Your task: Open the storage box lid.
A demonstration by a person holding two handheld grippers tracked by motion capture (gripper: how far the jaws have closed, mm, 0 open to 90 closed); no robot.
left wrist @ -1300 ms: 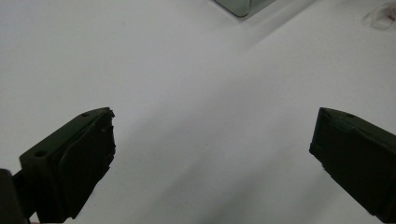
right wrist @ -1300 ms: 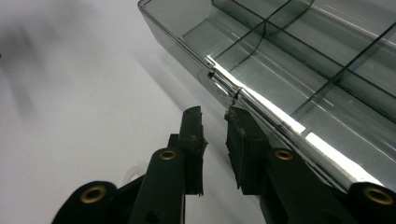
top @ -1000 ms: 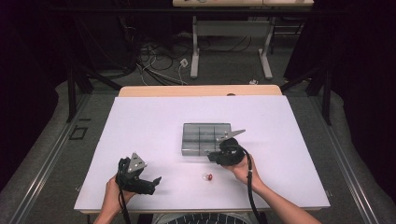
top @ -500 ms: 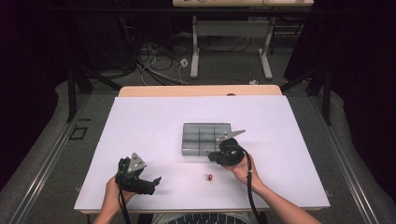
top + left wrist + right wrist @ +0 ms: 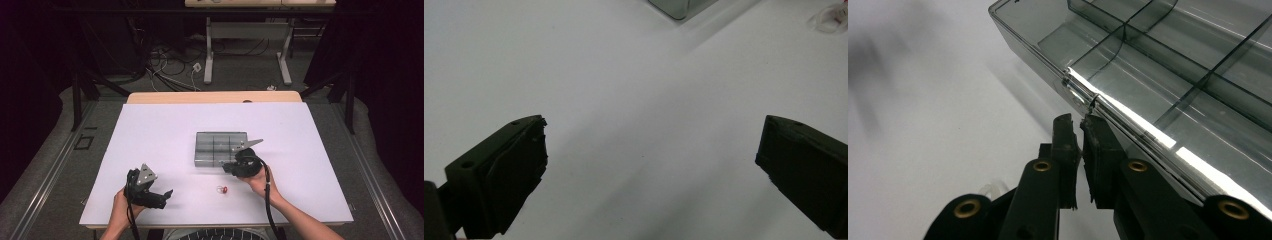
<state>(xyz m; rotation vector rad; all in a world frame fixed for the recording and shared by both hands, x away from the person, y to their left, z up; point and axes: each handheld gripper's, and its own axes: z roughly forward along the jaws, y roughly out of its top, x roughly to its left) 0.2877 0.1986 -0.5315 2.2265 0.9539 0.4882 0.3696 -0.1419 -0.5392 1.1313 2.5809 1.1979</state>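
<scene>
A smoky clear box [image 5: 220, 148] with several open compartments lies in the middle of the white table [image 5: 310, 150]. My right gripper [image 5: 231, 167] is at the box's front edge. In the right gripper view its jaws [image 5: 1080, 125] are shut, nothing shows between them, and the tips touch the box's shiny front rim [image 5: 1128, 120]. My left gripper [image 5: 164, 195] rests near the table's front left, open and holding nothing. In the left gripper view its jaws [image 5: 654, 135] stand wide apart over bare table. A small clear and red piece [image 5: 222, 189] lies between the two grippers.
The left gripper view catches a corner of the box [image 5: 681, 7] at the top and the small clear piece [image 5: 830, 20] at the top right. A wooden strip [image 5: 215, 97] borders the table's far edge. Dark floor with desk legs and cables lies beyond.
</scene>
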